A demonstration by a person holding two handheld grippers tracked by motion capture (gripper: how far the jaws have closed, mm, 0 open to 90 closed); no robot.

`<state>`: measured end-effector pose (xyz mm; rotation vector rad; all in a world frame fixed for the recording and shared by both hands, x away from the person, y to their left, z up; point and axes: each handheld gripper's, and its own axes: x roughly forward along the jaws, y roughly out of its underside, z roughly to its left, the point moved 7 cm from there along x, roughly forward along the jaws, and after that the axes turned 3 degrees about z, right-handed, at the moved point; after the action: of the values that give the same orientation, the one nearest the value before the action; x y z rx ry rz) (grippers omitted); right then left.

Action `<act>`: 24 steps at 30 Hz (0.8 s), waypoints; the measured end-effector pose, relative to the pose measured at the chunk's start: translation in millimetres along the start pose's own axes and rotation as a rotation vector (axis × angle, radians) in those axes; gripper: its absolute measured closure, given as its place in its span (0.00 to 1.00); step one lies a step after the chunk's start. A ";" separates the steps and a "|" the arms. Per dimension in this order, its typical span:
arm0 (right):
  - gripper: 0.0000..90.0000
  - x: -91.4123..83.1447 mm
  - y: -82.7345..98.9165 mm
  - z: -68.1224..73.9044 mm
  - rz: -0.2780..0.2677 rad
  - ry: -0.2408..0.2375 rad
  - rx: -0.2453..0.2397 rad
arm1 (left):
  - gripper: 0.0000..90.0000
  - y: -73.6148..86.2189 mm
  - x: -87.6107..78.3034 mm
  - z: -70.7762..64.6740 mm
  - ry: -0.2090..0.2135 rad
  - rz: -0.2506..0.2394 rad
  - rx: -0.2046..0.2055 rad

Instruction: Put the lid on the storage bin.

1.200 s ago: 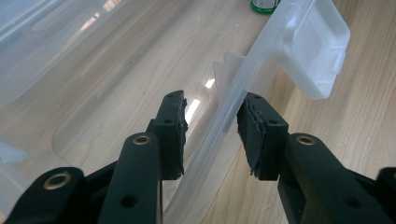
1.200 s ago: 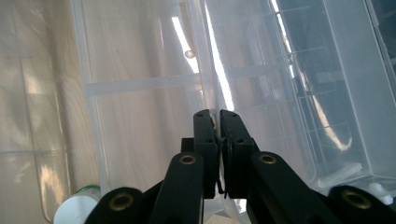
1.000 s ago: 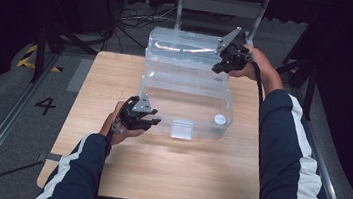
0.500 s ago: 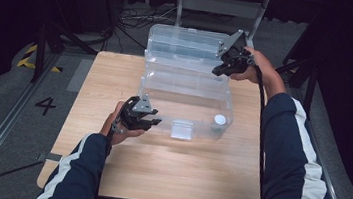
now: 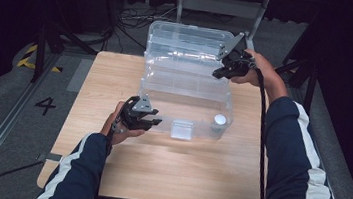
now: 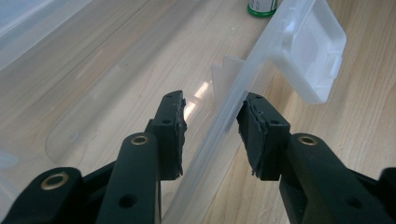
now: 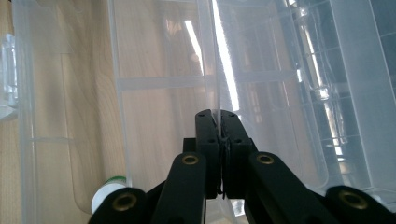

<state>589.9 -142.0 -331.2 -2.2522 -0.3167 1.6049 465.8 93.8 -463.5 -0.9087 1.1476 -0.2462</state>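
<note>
The clear box [image 5: 184, 98] stands on the worktop [image 5: 156, 172], toward its far edge, with its lid [image 5: 187, 40] swung up behind it. Inside the box, near its front right corner, stands a small white-capped bottle [image 5: 219, 120]; a latch [image 5: 182, 129] hangs at the middle of the front wall.

The right hand-held gripper [image 5: 216, 74] is clamped tight on a thin clear wall at the box's far right, seemingly a tray or inner edge; the right gripper view shows the sheet pinched between its closed pads. The left hand-held gripper [image 5: 154, 122] straddles the box's front left rim with its jaws apart: in the left gripper view one pad is at the wall, the other stands clear, so it is not clamping.

As I judge it, the risk is the box sliding or tipping if the right side pulls while the left has no firm hold. The thin plastic could also flex and slip free of the pads, and a jolt might topple the bottle.
</note>
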 end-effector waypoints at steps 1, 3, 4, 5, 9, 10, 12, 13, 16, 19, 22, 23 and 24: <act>0.98 -0.4 0.1 1.2 0.002 -0.001 0.000 | 0.68 0.0 0.0 0.0 0.001 0.000 0.000; 0.98 -1.1 0.1 2.8 0.002 -0.001 -0.003 | 0.68 0.0 0.1 0.0 0.001 -0.001 0.000; 0.98 -1.3 0.2 3.3 0.004 0.003 -0.003 | 0.68 0.0 0.1 0.0 0.001 -0.001 0.000; 0.98 -1.4 0.1 4.6 0.003 0.000 -0.005 | 0.68 0.2 0.0 -0.2 0.003 0.000 -0.001; 0.98 -2.6 1.1 7.5 -0.001 0.002 -0.006 | 0.68 0.2 0.2 -0.2 0.002 -0.003 0.000; 0.98 -2.9 1.2 8.1 -0.002 0.003 -0.007 | 0.68 0.2 0.2 -0.1 0.003 -0.002 0.001; 0.98 -3.3 1.7 9.9 -0.003 0.002 -0.002 | 0.68 0.3 0.2 0.0 0.003 -0.002 0.002; 0.98 -3.2 1.4 10.3 -0.009 0.002 -0.005 | 0.68 0.1 0.3 0.2 0.002 -0.003 0.003; 0.98 -3.9 2.1 12.1 -0.007 0.000 -0.002 | 0.68 0.2 0.4 0.2 0.004 -0.004 0.003; 0.98 -4.1 2.3 13.3 -0.011 0.000 -0.005 | 0.68 0.1 0.6 0.0 0.005 -0.007 0.000; 0.98 -4.4 2.2 14.9 -0.011 0.000 -0.004 | 0.68 0.0 0.9 0.2 0.006 -0.011 0.003; 0.98 -4.3 2.2 15.1 -0.013 0.001 -0.003 | 0.68 0.0 0.9 0.2 0.006 -0.011 0.003; 0.98 -4.5 2.4 15.5 -0.010 0.002 -0.004 | 0.68 -0.1 1.0 0.2 0.006 -0.012 0.003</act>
<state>573.7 -143.5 -332.9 -2.2517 -0.3309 1.5985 466.5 93.3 -464.1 -0.9134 1.1474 -0.2606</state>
